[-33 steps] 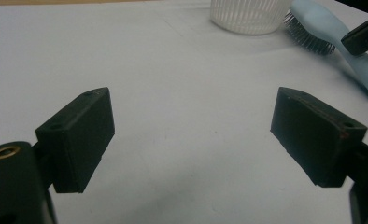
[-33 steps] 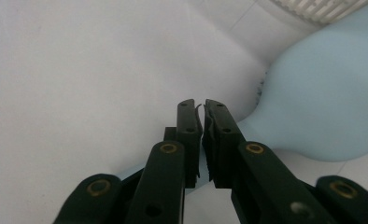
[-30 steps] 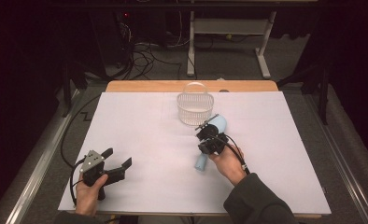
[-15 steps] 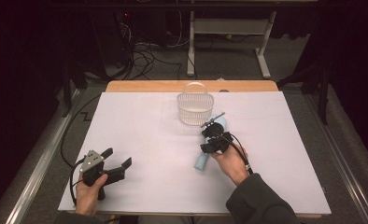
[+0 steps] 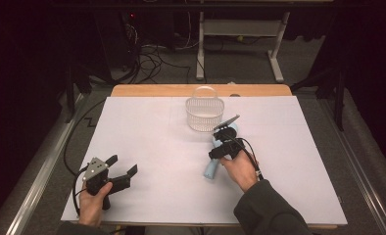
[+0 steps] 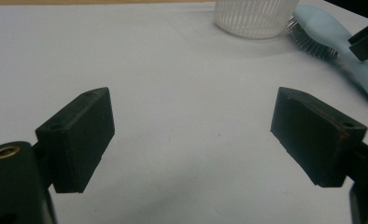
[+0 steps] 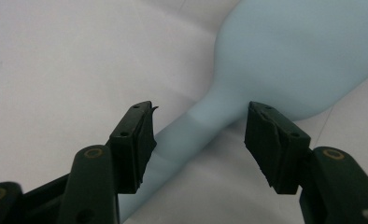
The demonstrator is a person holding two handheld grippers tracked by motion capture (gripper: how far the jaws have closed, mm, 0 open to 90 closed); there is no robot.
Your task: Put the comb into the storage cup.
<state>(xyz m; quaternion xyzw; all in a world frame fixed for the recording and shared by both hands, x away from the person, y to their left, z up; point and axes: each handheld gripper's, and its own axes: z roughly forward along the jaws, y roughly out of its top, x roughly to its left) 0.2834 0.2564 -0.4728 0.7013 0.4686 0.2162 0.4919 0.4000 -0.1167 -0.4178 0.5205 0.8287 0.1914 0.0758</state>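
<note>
A light blue hairbrush (image 5: 210, 169) lies on the white table (image 5: 147, 142), bristles down, its head near the basket. In the right gripper view its handle (image 7: 205, 126) runs between my right gripper's (image 7: 198, 126) jaws, which have just been opening and stand apart from it on both sides. From the high view the right gripper (image 5: 224, 143) hovers over the brush's neck. My left gripper (image 5: 122, 165) rests at the front left, held in a hand, open with nothing between its pads (image 6: 79, 135). The left gripper view has the brush (image 6: 345, 51) at far right.
A white slatted basket (image 5: 205, 115) with a hoop handle stands at the table's back middle, just beyond the brush head; it also appears in the left gripper view (image 6: 254, 18). Cables trail off the table's left side. The wooden table edge (image 5: 156, 90) runs behind.
The right gripper's jaws have opened off the brush handle. The brush has settled slightly nearer the front. The left gripper has not moved.
</note>
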